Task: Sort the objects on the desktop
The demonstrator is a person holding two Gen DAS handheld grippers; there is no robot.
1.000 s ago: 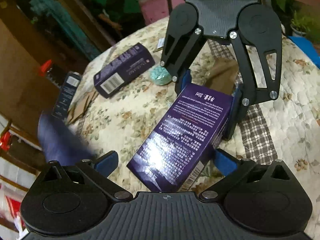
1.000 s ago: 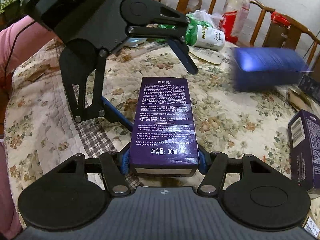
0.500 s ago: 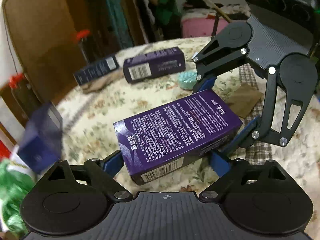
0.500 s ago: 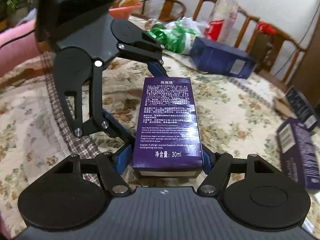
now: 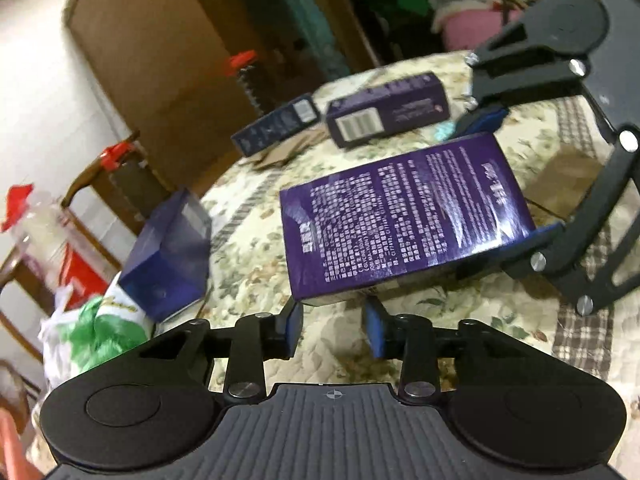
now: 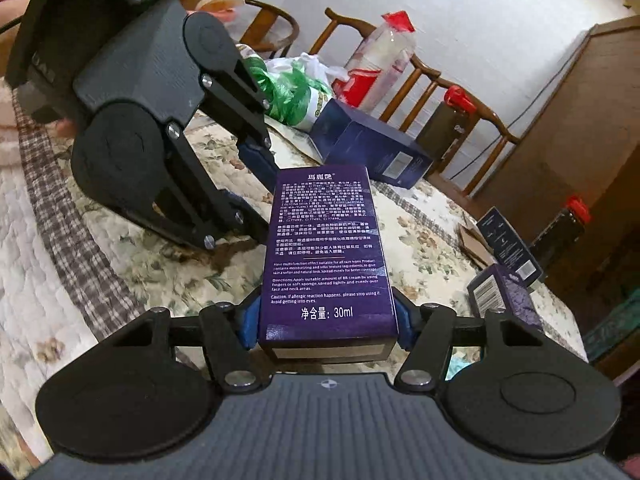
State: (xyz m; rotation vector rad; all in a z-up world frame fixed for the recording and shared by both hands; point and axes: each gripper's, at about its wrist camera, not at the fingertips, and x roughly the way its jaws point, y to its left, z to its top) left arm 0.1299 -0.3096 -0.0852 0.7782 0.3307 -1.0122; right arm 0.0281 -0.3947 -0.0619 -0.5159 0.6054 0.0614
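Purple box (image 6: 326,256) — printed carton marked 30ml, lying lengthwise, held at its near end between the blue pads of the right hand-held gripper (image 6: 326,320), jaws closed on its two sides. It sits above the desk (image 6: 120,248), which is covered with a floral quilt.

Left hand-held gripper (image 5: 332,330) — just beside the far end of the purple box (image 5: 400,216); pads stand narrowly apart with nothing between them, not touching the box.

Dark blue box (image 6: 370,148) — beyond the purple box, lying on the desk. A green and white bag (image 6: 296,92) lies just behind the dark blue box.

Second purple box (image 6: 506,296) — right of the purple box, barcode end up, near the desk edge. A slim dark carton (image 6: 508,242) lies just beyond it, on brown cardboard (image 6: 474,246).
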